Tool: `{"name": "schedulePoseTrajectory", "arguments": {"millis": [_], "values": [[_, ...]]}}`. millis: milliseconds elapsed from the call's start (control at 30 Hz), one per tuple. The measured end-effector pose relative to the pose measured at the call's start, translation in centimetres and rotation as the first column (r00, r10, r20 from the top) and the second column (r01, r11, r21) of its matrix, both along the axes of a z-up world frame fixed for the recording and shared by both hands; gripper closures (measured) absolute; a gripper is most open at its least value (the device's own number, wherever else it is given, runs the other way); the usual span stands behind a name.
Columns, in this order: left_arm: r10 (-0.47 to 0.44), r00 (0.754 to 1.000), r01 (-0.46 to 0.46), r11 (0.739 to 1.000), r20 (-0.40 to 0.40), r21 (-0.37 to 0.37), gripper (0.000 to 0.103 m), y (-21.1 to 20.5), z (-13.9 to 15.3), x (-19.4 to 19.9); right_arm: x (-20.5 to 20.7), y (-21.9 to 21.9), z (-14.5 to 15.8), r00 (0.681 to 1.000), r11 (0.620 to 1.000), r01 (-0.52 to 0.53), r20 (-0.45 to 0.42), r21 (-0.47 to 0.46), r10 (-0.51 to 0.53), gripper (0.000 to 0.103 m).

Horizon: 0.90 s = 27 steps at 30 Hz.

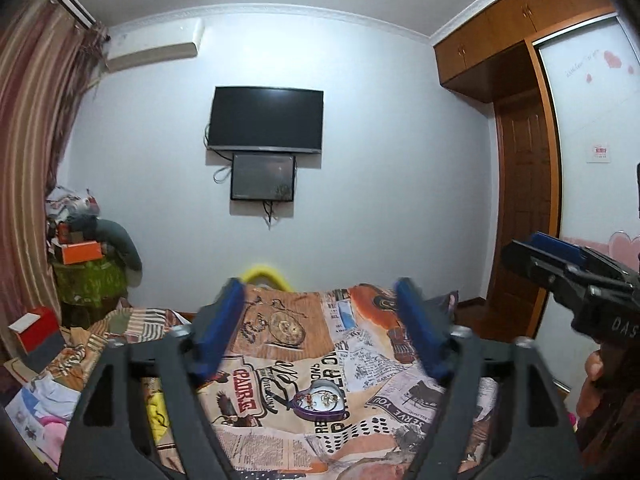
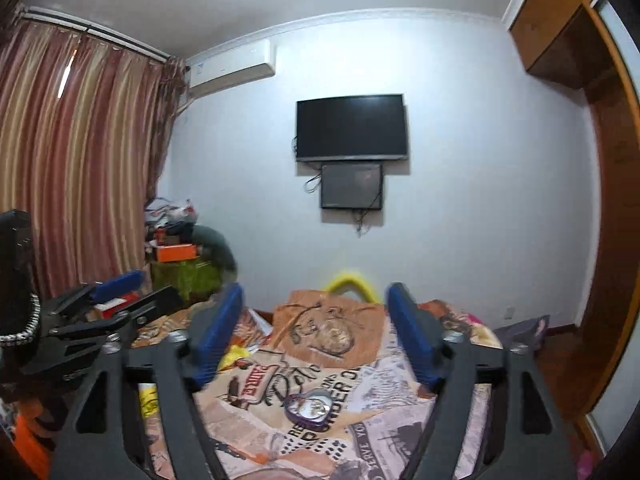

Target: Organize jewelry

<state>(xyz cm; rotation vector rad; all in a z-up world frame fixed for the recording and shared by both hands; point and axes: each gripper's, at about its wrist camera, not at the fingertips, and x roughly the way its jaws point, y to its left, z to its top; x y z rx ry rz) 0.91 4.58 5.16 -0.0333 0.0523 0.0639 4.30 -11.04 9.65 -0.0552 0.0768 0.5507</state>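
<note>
**Heart-shaped box on the bed, both claws spread and empty**

A purple heart-shaped box lies open on the bed, low and centre in the left wrist view, between the two blue fingers of the left claw but well below them. Its pale inside holds several small pieces of jewelry, gold-toned with a few dark bits; which pieces they are is too small to tell. In the right wrist view the same box sits low and centre, blurred, with its contents only a glint.

The left claw is spread wide and grips nothing. The right claw is likewise spread and empty.

The box rests on a bedspread printed with newspaper scraps and lettering. Beyond the bed, a dark television hangs mid-frame on the white wall, a smaller screen just under it. Striped curtains fill the left edge.
</note>
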Motion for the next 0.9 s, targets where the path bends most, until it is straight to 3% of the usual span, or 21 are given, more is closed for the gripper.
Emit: {"name": "schedulePoseTrajectory", "arguments": {"millis": [33,167,900], "values": [[0.014,1.0,-0.014,1.0,0.009,0.001,0.008,-0.1,-0.1,-0.2,-0.2,0.1,-0.2,1.0,1.0,0.018,0.011,0.0,-0.018,0.015],[0.043,0.999,-0.043,0.999,0.008,-0.003,0.005,-0.2,-0.5,-1.0,-0.7,0.7,-0.8,0.997,0.998,0.067,0.034,-0.015,-0.067,0.002],[0.052,0.998,-0.052,0.999,-0.02,-0.002,0.003,-0.7,-1.7,-1.7,-1.6,-1.0,-2.0,0.997,0.997,0.067,-0.03,-0.024,-0.068,0.0]]}}
